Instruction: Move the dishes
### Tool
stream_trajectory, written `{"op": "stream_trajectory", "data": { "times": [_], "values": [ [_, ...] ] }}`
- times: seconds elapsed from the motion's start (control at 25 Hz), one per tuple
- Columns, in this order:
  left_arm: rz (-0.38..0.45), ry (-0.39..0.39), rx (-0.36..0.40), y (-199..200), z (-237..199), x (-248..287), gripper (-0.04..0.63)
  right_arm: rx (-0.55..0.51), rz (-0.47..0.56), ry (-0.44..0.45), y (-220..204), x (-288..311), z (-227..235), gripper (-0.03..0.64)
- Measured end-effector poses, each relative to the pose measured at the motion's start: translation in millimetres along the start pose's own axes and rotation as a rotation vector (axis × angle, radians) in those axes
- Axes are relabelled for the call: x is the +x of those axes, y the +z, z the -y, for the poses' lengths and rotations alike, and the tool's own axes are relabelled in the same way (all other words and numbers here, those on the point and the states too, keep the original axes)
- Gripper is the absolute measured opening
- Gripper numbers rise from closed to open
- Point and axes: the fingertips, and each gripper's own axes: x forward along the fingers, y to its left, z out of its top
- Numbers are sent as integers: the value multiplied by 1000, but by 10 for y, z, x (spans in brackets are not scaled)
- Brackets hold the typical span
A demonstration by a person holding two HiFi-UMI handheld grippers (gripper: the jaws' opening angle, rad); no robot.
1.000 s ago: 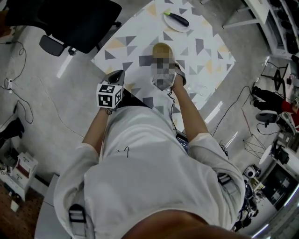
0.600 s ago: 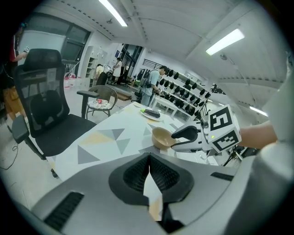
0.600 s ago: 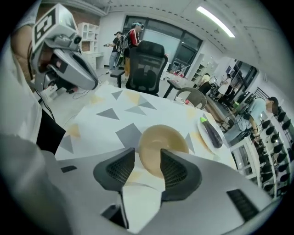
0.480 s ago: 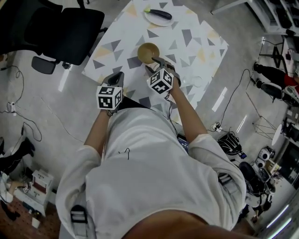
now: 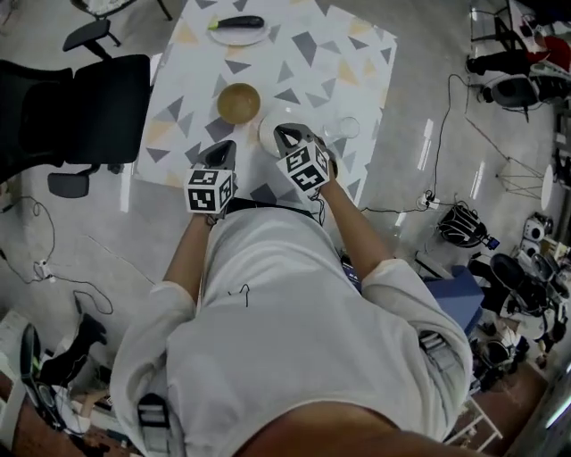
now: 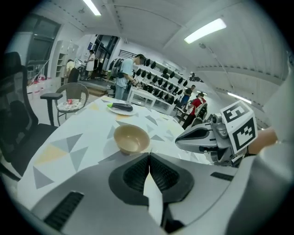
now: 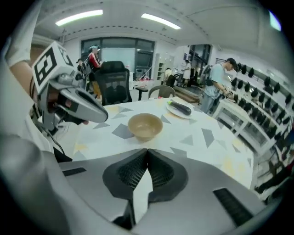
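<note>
Both left gripper and right gripper are shut and empty, the right's jaws having just closed on nothing; a white dish lies at the right's tip; the tan bowl sits just ahead, between both.

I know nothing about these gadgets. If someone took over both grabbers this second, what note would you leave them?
Left gripper: shut, empty, held over the near edge of the table.
Right gripper: jaws just closed, nothing between them, close beside the left one.
Things: tan bowl upright on the table just ahead of both; plate with a dark vegetable at the far end.
Done: bowl is set down, nothing in hand.
Left: probably grasp the next dish; its destination isn't shown.
</note>
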Motion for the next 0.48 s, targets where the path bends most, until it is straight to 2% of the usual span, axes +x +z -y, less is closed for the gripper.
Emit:
{"op": "stream_trajectory", "data": {
  "times": [0.12,0.32,0.48],
  "values": [
    [-24,-47,49,52,200,159,20,189,24,-13,-180,-186,110,-2],
    [-49,-121,117,140,529,376,20,282,49,-113,-503,-416,290,-3],
    [-72,-175,168,190,761,509,20,434,95,-171,-624,-624,432,-3]
  ]
}}
